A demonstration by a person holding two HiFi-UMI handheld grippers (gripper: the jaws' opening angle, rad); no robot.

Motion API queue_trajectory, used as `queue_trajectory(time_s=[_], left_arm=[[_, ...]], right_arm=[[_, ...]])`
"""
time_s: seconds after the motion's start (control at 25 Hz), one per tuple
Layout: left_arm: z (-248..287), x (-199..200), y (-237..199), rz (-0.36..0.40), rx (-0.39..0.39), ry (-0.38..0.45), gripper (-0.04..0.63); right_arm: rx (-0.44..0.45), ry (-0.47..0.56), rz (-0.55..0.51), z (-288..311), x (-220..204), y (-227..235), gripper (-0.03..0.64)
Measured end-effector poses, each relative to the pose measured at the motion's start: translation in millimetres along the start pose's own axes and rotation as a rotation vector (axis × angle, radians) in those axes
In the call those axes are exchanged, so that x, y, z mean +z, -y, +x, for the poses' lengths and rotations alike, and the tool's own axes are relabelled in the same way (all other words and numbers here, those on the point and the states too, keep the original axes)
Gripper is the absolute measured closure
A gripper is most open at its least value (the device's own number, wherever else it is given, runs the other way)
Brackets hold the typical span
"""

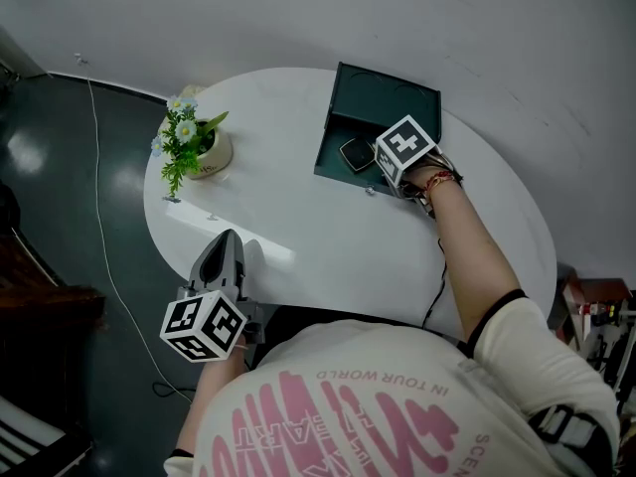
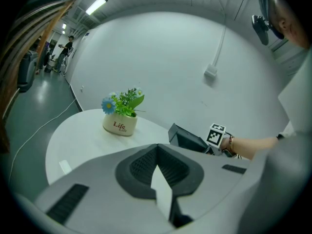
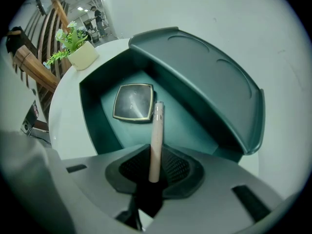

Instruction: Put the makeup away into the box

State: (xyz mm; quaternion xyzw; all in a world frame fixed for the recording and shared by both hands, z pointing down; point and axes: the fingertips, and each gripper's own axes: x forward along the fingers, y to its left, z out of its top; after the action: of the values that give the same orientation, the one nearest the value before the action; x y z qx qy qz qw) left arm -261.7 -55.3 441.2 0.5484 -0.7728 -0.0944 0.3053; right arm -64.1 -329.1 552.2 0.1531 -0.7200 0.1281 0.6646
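Left gripper [image 1: 224,241], jaws together and empty, points across the round white table [image 1: 298,227]; right gripper [image 3: 155,155] pinches a slim pale-pink tube [image 3: 156,130] over the open dark-green box [image 3: 91,108]

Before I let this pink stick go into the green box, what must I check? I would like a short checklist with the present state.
1. Right gripper shut on the slim pale pink makeup tube: ok.
2. Lid of the dark green box open: ok.
3. Tube above the box floor, not the rim: ok.
4. Bare floor beside the square gold-rimmed compact: ok.
5. Tube's height above the floor: cannot tell.
6. Left gripper shut, empty, away from the box: ok.
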Motion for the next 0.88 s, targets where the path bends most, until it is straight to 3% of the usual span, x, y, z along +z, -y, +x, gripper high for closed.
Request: queue_trajectory(time_s=[0.88], left_arm=[[-1.0, 0.3, 0.6, -0.011, 0.001, 0.008, 0.594]], right_arm=[[0.028, -0.054, -0.018, 3.8, 1.2, 0.3, 0.535]])
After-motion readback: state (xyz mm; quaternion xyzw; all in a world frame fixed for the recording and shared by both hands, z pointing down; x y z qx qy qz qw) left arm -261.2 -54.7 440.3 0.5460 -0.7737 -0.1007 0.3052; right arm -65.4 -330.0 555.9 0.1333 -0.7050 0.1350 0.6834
